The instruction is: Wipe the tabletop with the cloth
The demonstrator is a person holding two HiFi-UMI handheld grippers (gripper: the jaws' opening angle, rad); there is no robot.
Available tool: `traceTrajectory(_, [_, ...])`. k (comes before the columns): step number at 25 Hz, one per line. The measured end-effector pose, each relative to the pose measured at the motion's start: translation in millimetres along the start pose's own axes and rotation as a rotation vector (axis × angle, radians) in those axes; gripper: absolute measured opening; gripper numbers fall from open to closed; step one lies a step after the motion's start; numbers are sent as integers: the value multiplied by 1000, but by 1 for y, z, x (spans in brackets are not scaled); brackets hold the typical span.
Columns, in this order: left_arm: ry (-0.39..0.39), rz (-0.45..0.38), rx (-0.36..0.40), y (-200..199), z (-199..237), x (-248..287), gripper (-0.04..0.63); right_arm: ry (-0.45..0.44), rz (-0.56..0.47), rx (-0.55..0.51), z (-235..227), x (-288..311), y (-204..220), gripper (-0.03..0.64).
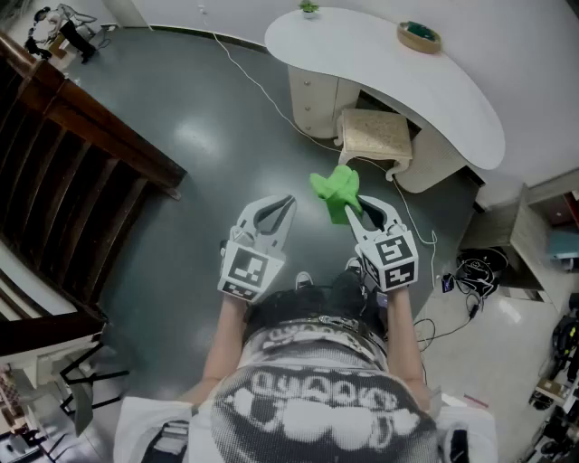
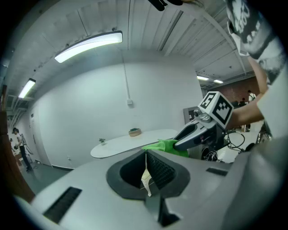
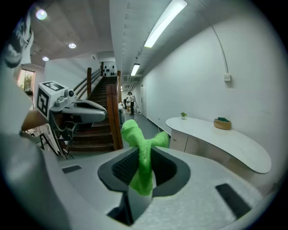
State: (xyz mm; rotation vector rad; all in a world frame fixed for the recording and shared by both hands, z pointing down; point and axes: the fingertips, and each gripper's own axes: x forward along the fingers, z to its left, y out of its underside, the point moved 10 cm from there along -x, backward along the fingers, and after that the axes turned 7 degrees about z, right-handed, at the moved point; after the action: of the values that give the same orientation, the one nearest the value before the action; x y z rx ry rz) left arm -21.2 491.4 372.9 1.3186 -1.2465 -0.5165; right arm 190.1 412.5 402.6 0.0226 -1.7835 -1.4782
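A bright green cloth [image 1: 336,190] is pinched in my right gripper [image 1: 354,206], with its ends sticking up past the jaws. In the right gripper view the cloth [image 3: 142,150] fills the shut jaws. My left gripper [image 1: 282,204] is held beside it at waist height over the floor, jaws shut with only a small pale scrap [image 2: 146,179] between them. The white curved tabletop [image 1: 434,86] lies ahead and to the right, well apart from both grippers. From the left gripper view, the right gripper [image 2: 198,131] and cloth [image 2: 165,146] show in front of the table [image 2: 128,143].
On the table stand a round bowl [image 1: 419,36] and a small plant [image 1: 309,7]. A cushioned stool [image 1: 374,134] sits under the table's edge. A wooden staircase [image 1: 63,163] runs along the left. Cables [image 1: 470,271] lie on the dark floor at right.
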Motion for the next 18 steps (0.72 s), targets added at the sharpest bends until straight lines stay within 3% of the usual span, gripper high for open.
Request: traceTrajectory(18, [5,8,-31,13,2,-7,8,-2,10,47,5,2,8,81])
